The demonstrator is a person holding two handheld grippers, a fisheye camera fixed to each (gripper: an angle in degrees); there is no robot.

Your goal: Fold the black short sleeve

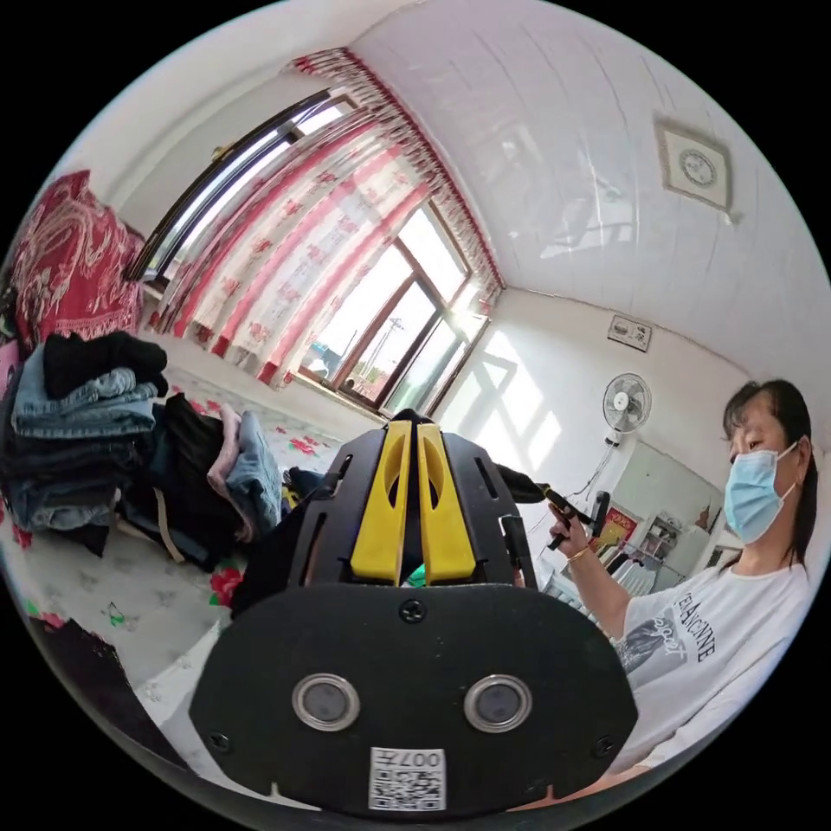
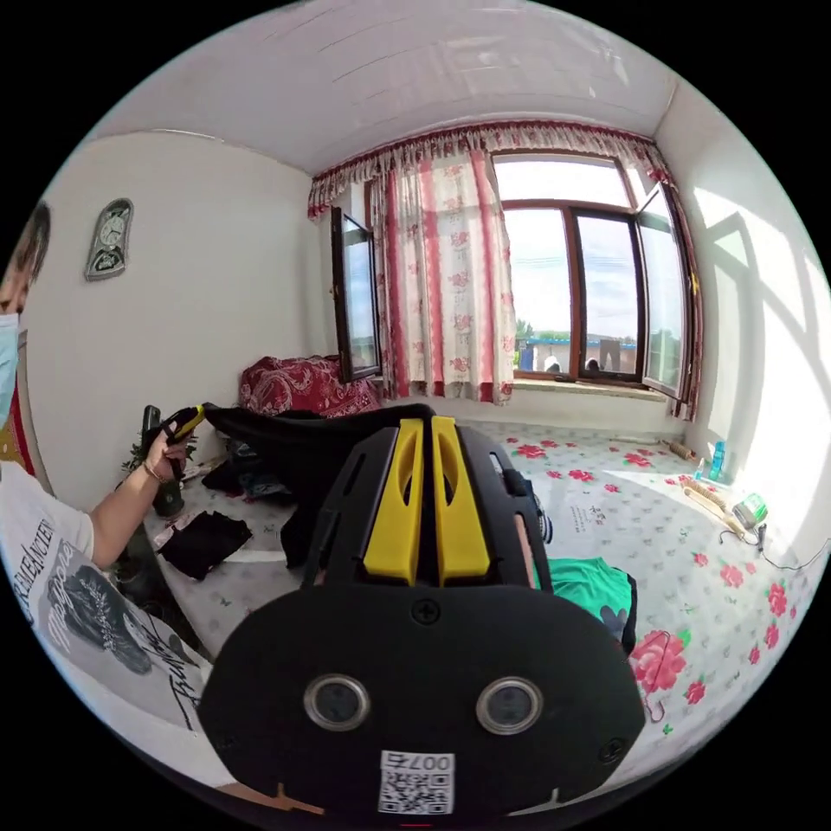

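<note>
My left gripper (image 1: 410,426) has its yellow jaws pressed together on an edge of the black short sleeve (image 1: 268,554), whose dark cloth peeks out at the jaw tips and hangs down beside the gripper body. Far left in the left gripper view I see a stack of folded jeans (image 1: 82,433) with a black piece on top, and just right of it a looser heap of dark clothes (image 1: 203,472), all on the flowered sheet (image 1: 130,597). Right of the jaws, the person's hand (image 1: 567,528) holds the other gripper up, black cloth trailing from it; a wall fan (image 1: 627,404) is behind.

In the right gripper view, at the left, a hand (image 2: 160,454) holds the yellow-tipped left gripper (image 2: 186,421), and the black short sleeve (image 2: 303,437) stretches from it, lifted off the bed, across to my right gripper (image 2: 426,424). That gripper's jaws are clamped tight too, on the shirt's edge. Below lies a small black garment (image 2: 203,541); right of the gripper body sits a green garment (image 2: 593,584), then the window (image 2: 589,294) with its red-flowered curtain (image 2: 450,277).
</note>
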